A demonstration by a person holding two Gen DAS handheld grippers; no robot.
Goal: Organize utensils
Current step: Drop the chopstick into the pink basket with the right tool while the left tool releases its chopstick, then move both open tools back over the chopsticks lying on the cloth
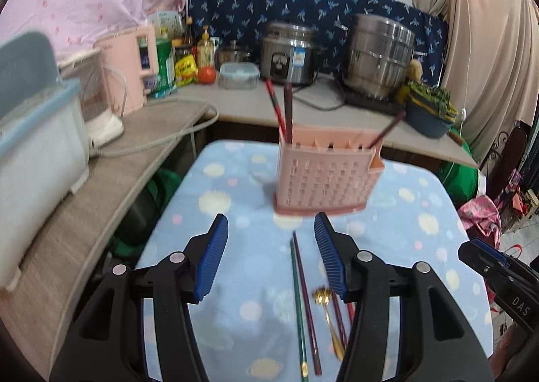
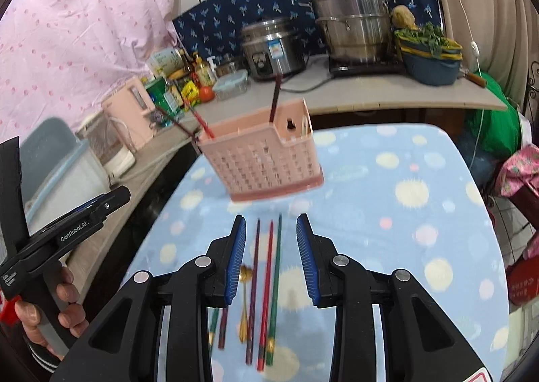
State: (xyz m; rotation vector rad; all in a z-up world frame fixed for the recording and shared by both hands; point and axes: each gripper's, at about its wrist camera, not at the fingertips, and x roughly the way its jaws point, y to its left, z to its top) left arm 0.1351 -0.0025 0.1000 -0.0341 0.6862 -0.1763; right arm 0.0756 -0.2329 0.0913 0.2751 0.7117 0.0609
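Setting: a table (image 1: 215, 200) covered in a pale blue cloth with planet prints, hemmed in by kitchen counters at left and far.
Holder: a pink perforated utensil holder (image 1: 323, 176) stands upright at the middle of the table, on the far side of both pairs of tongs.
In the holder: a red chopstick (image 1: 274, 105) and a dark chopstick (image 1: 288, 112) lean out of its left compartment; another dark stick (image 1: 387, 129) slants out at its right end.
Loose utensils: a green chopstick (image 1: 298, 307) and a maroon chopstick (image 1: 308, 307) lie side by side on the cloth near the camera, with a gold spoon (image 1: 328, 318) just to their right.
Right-wrist view: three more sticks, maroon (image 2: 254, 284), red (image 2: 266, 287) and green (image 2: 274, 284), lie almost parallel on the cloth, their tips pointing toward the holder.
Left tongs: the left tongs (image 1: 271, 257) hover over the cloth with the blue pads set well apart, holding nothing; the loose chopsticks lie below the gap.
Right tongs: the right tongs (image 2: 271, 260) stand partly open, narrower than the left, gripping nothing; the three sticks lie on the cloth below the gap.
Person: a hand (image 2: 50, 311) grips the handle of the left tongs at the left edge of the right-wrist view.
Far counter: a rice cooker (image 1: 289, 55), a large steel steamer pot (image 1: 379, 55) and a basin of greens (image 1: 429, 109).
Left counter: a pink kettle (image 1: 129, 68) and bottles (image 1: 198, 51).
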